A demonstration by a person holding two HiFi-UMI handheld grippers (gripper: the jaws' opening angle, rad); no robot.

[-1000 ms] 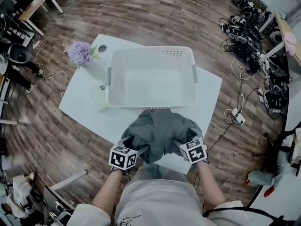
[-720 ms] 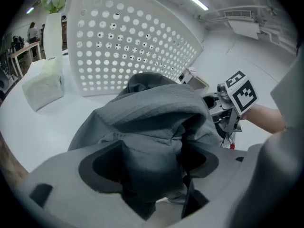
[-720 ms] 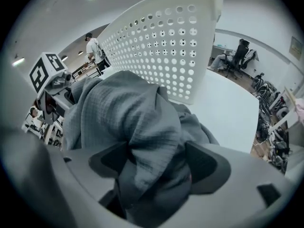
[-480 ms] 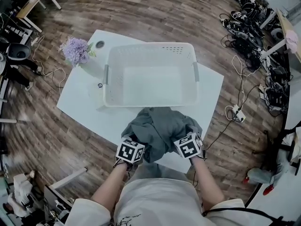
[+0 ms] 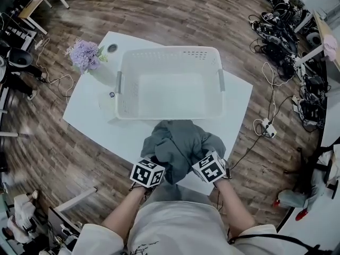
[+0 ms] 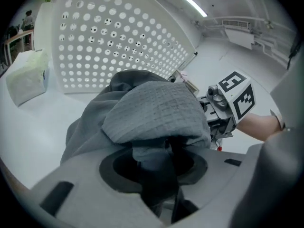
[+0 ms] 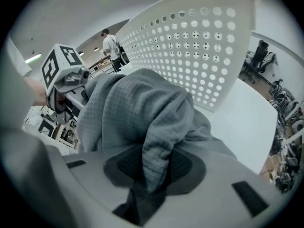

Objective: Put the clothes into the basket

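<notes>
Heap of grey clothes (image 5: 178,145) on the white desk (image 5: 93,116), just beside the near wall of the white basket (image 5: 169,57) and outside it. Left gripper (image 6: 156,172) clenched on a fold at the heap's left edge, on the side away from the basket, jaws just drawn in onto the cloth. Right gripper (image 7: 151,167) likewise grasping a waffle-knit fold at the heap's right edge, jaws just closed onto it. Left of the basket, purple flowers (image 5: 85,56) and, just beside its left wall, a pale packet (image 5: 108,101). Right of the basket, beyond the desk, tangled cables (image 5: 276,41) on the wooden floor (image 5: 175,9).
</notes>
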